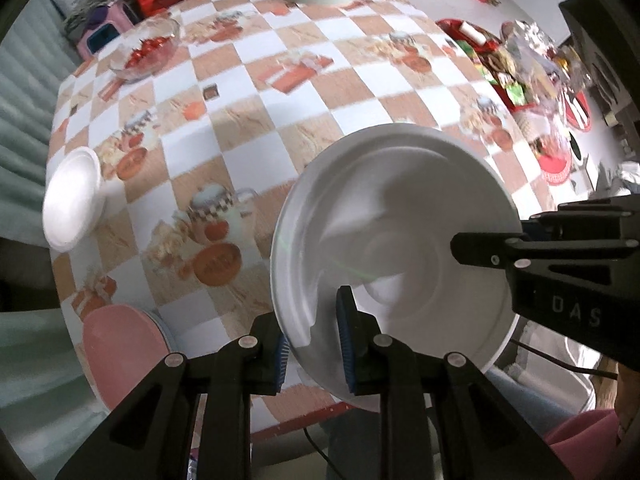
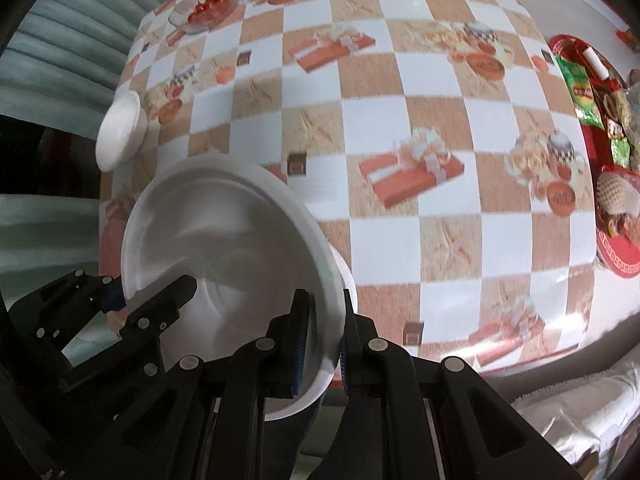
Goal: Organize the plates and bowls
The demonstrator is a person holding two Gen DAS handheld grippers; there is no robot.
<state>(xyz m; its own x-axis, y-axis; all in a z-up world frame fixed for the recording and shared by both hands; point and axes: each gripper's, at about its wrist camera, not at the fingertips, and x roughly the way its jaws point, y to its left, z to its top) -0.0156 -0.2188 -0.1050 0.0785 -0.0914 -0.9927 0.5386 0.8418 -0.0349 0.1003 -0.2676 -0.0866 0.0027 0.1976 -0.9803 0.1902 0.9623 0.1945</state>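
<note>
The left tongs [image 1: 312,344] are clamped on the near rim of a large white foam bowl [image 1: 396,240], one blue-ridged pad inside the wall and one outside. The right tongs [image 2: 322,336] pinch the opposite rim of the same white foam bowl [image 2: 224,248] in the same way. So the bowl hangs between the two pairs, lifted clear of the checked orange-and-white oilcloth tabletop [image 1: 248,120] near its front edge. Both wrist views are smeared with motion blur.

The main risk is the shared grip. Foam is light and soft, and if one hand pulls ahead or twists against the other, I would expect the rim to buckle or tear, or one pair of pads to slip off. The bowl would then swing from the other pair, or fall off the tabletop's edge towards the person's lap below. In the right wrist view a second white rim shows just behind the held one, so two bowls may be nested; I cannot tell. If so, the lower one could drop away.

Both tongs point almost straight down at the tabletop. A smaller white foam bowl [image 1: 72,200] rests at the left edge and a flat pink round plate [image 1: 124,348] at the near left corner, well apart from the carried bowl.
</note>
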